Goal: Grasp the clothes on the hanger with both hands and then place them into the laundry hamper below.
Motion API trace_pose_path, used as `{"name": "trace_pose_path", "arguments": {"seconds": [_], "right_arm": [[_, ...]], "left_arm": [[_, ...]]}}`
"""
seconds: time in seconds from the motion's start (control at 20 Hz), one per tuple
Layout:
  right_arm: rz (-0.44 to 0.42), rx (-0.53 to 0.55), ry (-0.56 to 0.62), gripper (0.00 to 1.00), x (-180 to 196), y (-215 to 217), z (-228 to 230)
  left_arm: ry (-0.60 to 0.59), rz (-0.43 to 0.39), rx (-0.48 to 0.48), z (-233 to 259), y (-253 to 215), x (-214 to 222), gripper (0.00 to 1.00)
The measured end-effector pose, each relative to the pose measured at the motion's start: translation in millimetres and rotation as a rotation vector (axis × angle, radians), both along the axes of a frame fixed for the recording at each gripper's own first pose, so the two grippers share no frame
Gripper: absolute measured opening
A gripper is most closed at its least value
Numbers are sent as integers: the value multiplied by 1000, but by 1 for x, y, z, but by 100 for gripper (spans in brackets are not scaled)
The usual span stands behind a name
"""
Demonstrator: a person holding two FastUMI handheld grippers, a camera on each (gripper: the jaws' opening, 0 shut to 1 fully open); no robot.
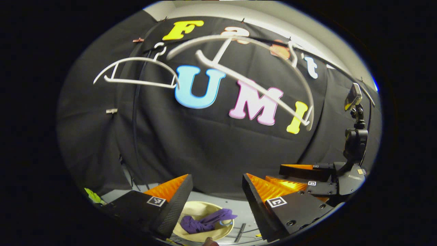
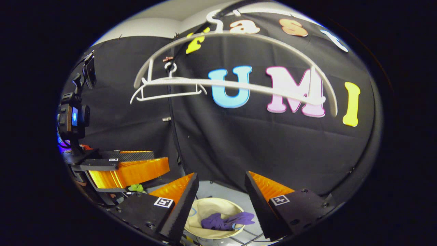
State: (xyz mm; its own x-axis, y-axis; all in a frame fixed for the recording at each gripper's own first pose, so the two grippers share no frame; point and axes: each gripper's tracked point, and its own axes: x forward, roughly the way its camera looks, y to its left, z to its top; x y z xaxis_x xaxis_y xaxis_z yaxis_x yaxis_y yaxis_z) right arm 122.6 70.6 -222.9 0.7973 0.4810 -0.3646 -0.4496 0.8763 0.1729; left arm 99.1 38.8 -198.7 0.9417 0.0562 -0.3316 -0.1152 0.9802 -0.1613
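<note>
White plastic hangers: near one [image 2: 235, 85] bare, far one [image 1: 136, 73] bare on the rail. Cream laundry hamper [image 2: 201, 208] sits on the floor below; purple garment [image 2: 227, 221] lies inside, so the placement looks complete. Left gripper [image 1: 216, 193] and right gripper [image 2: 222, 191] both have jaws spread, empty. Judgement: keep jaws apart and lift clear without snagging the hangers. Right gripper view adds the left gripper side-on; left gripper view shows a lime scrap [image 1: 93, 195].
</note>
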Motion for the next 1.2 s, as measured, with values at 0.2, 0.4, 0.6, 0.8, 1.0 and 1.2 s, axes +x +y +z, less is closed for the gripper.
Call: {"name": "trace_pose_path", "arguments": {"seconds": [0.2, 0.4, 0.6, 0.8, 1.0, 1.2], "right_arm": [[-40, 52, -124, 87, -6, -2, 58], [-108, 103, -250, 88, -12, -10, 107], [-215, 110, -370, 100, -24, -30, 145], [-282, 114, -458, 99, -34, -43, 172], [-319, 122, -464, 95, -42, -52, 179], [-327, 113, -453, 95, -47, -55, 180]], "left_arm": [[-114, -44, 48, 50, -14, -6, 92], [-252, -62, 94, 103, -19, -17, 91], [-369, -81, 169, 141, -24, -28, 87], [-391, -127, 163, 152, -43, -32, 87], [-387, -146, 164, 154, -47, -36, 87], [-403, -142, 152, 162, -46, -38, 87]]}}
